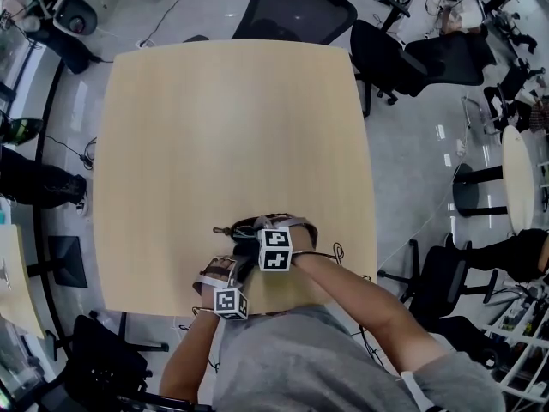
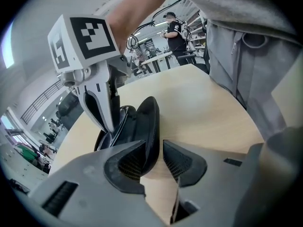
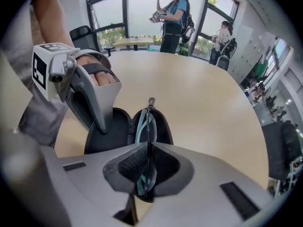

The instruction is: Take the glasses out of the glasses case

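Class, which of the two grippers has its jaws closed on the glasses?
The right gripper: its jaws pinch the glasses, while the left gripper grips only the wall of the glasses case.

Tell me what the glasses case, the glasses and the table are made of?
Glasses case: it looks like a hard black shell with a dull matte finish. It keeps its rounded shape while open. The dark lining may be fabric.
Glasses: a thin, see-through bluish-green frame, probably plastic.
Table: a pale wood-look top, smooth and even, likely laminate rather than solid wood.

Head view steeply down; gripper views close, sharing glasses case [image 3: 111, 141]
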